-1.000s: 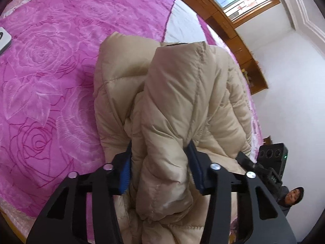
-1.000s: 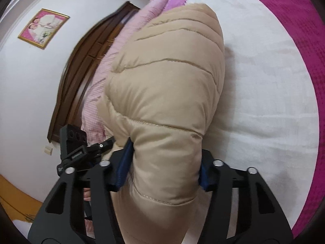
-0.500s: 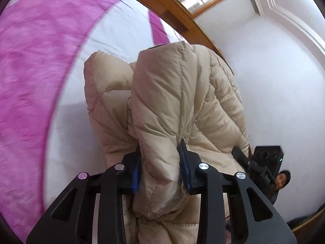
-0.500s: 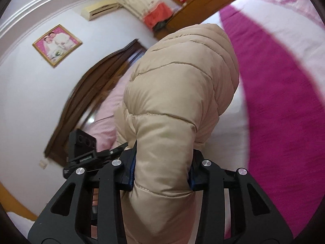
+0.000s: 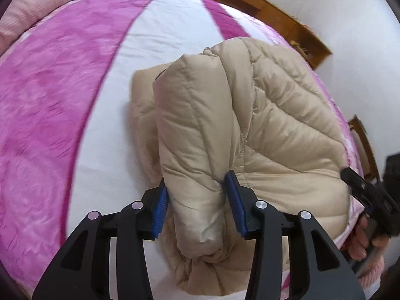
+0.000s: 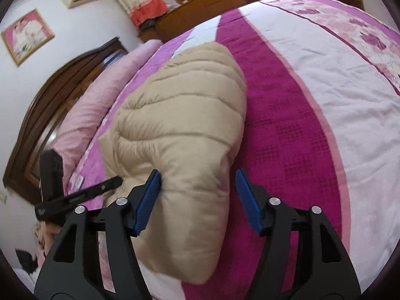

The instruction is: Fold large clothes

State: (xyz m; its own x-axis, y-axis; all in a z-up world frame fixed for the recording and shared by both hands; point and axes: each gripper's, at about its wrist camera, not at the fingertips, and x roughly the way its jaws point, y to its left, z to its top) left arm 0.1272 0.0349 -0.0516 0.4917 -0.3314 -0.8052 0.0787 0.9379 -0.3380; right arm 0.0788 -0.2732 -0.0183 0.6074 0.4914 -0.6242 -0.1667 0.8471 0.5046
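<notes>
The beige puffer jacket is lying bunched on the bed, over the quilt's white and magenta stripes, its long axis running away from the near edge toward the wooden cabinets beyond the far edge. A pink pillow is sitting by the dark headboard. The left tool is clamping a thick fold of the jacket. The right tool is standing wide apart; its left pad is touching the jacket, and the right pad seems, through blur, to be clear of it.
</notes>
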